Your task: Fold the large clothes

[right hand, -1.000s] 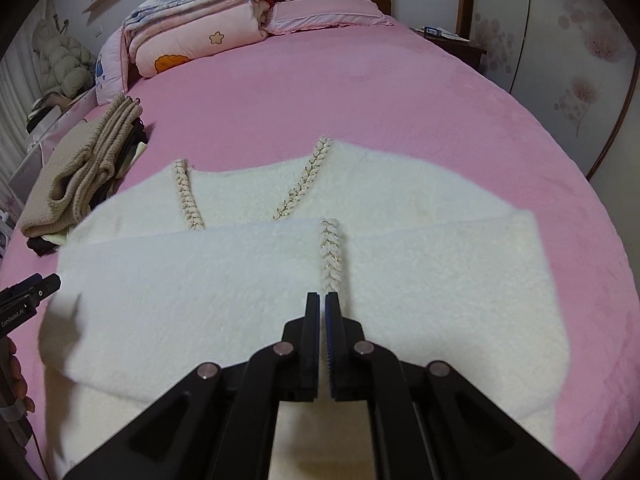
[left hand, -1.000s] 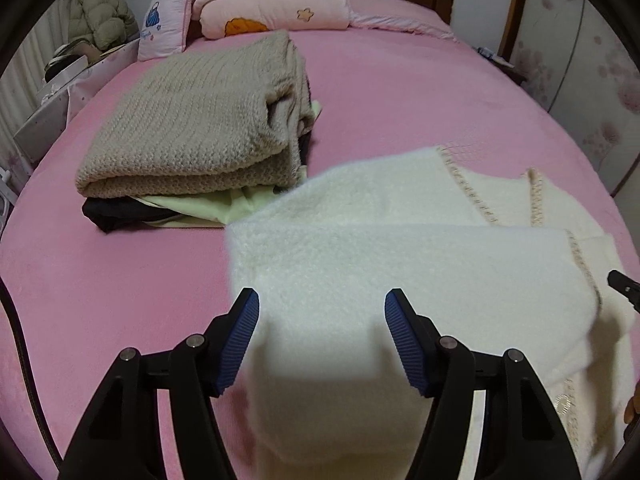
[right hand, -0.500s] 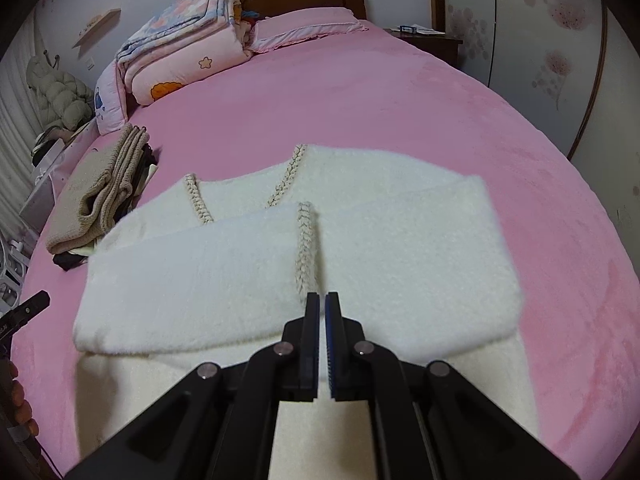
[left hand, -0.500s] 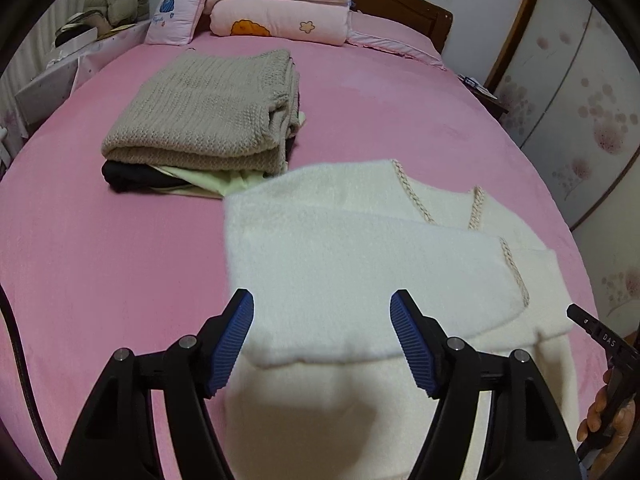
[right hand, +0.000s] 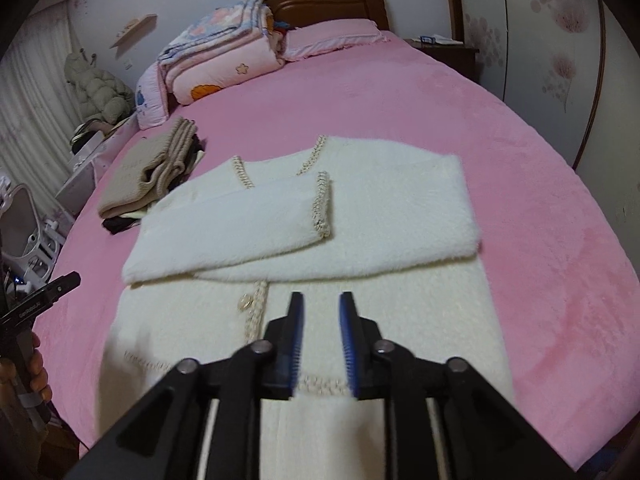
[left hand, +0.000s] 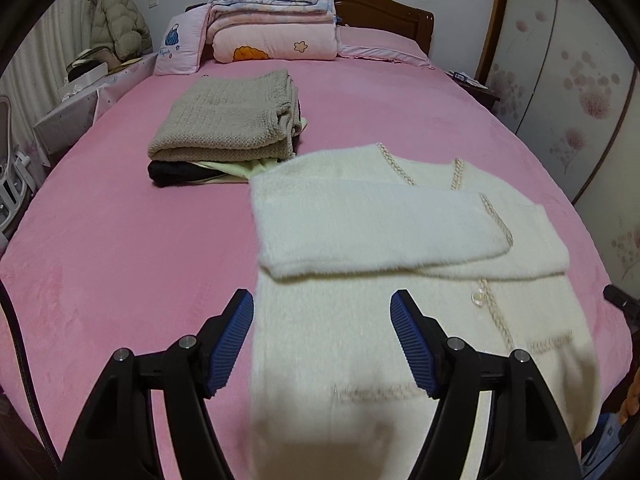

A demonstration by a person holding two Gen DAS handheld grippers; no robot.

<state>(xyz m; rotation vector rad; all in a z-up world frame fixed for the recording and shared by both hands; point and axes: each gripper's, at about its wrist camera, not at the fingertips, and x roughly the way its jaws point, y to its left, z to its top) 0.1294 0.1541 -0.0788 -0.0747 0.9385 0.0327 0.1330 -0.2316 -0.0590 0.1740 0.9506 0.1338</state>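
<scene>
Your right gripper (right hand: 322, 320), clenched a second ago, has just been opening and grasps nothing; your left gripper (left hand: 322, 320) gapes, released. One cream cardigan (left hand: 400, 240), two sleeves crossed, now lies lower-centre on the pink bed (left hand: 120, 248), showing more hem. Left handle lettering is unreadable.

We note even, soft indoor light in both views, moderately bright, with no hard glare. Shadows are faint: a thin one under the folded sleeves of the white cardigan (left hand: 380, 232) and beside the folded clothes stack (left hand: 224, 132). Strong fisheye bending curves the pink bed (right hand: 520, 200) and walls, and black vignette fills all 4 corners. The cardigan's near hem smears with motion blur in both views. The right tool (right hand: 322, 344) looks soft; the left tool (left hand: 322, 340) stays sharper. Far background is slightly grainy.
</scene>
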